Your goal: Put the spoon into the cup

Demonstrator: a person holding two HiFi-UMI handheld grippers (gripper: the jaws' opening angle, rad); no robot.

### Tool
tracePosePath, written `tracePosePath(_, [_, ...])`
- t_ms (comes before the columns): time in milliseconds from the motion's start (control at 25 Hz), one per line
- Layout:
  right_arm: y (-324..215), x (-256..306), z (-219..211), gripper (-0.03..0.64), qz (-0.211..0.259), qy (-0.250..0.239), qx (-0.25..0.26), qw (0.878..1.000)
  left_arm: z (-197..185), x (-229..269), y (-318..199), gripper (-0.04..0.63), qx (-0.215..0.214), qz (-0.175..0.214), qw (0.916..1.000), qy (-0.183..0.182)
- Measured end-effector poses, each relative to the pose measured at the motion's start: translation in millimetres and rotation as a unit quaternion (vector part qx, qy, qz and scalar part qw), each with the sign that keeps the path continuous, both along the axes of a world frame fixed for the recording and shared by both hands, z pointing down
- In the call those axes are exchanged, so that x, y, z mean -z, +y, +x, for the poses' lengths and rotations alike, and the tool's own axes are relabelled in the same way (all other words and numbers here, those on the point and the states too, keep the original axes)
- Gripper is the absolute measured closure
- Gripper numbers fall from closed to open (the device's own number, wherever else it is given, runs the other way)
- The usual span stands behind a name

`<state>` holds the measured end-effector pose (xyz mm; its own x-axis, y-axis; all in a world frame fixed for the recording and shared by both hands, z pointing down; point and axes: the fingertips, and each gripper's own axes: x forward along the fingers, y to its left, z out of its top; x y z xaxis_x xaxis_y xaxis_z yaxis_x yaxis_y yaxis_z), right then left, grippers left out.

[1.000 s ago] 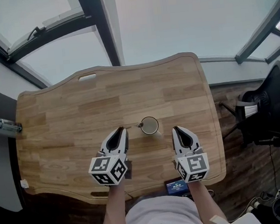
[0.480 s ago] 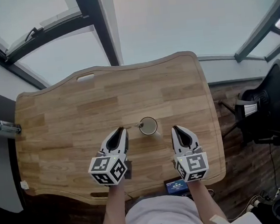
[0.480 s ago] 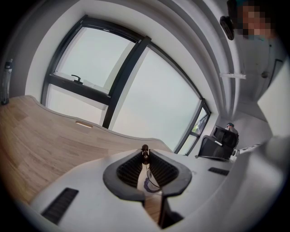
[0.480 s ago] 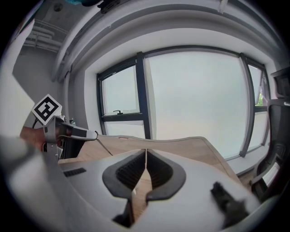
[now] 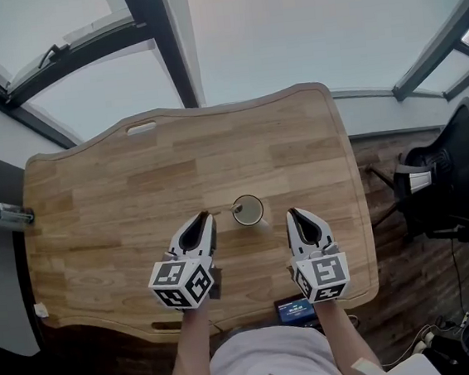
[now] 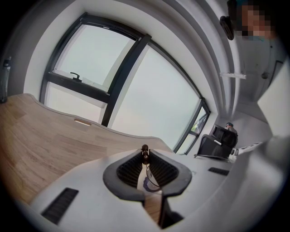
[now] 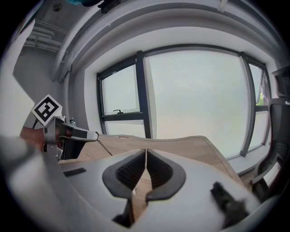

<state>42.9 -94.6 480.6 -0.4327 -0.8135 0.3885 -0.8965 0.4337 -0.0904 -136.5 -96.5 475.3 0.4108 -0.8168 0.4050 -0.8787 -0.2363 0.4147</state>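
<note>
Your left gripper (image 5: 204, 219): jaws clamped on spoon (image 7: 104, 146) handle. Your right gripper (image 5: 296, 216): jaws together, nothing between. Spoon slants from left gripper toward cup (image 5: 249, 211). Cup upright on worktop (image 5: 119, 195), between gripper tips.

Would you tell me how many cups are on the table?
1. The cup stands on the wooden table, toward its near edge, between the left gripper, which holds the spoon, and the right gripper. No other seems hidden.
</note>
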Motion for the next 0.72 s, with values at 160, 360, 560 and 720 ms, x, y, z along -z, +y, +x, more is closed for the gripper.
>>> tracePosePath(160, [-0.7,-1.5,-4.4,0.584,-0.002,-0.001,0.003,1.000,0.8,-2.4,-0.8,0.543,-0.003,-0.003,1.0000,0.001])
tracePosePath(360, [-0.8,-2.1,-6.1,0.584,-0.005,-0.002,0.005,1.000,3.0,-4.9,-2.4,0.543,-0.007,-0.008,0.9999,0.002])
tracePosePath(560, [-0.9,-4.4,-4.0,0.584,-0.007,-0.002,0.004,1.000,5.7,-8.7,-3.1,0.543,-0.010,-0.012,0.9999,0.001])
tracePosePath(720, [-0.7,-7.7,-3.2,0.584,-0.011,-0.003,0.002,1.000,6.5,-10.1,-3.7,0.543,-0.012,-0.014,0.9998,0.001])
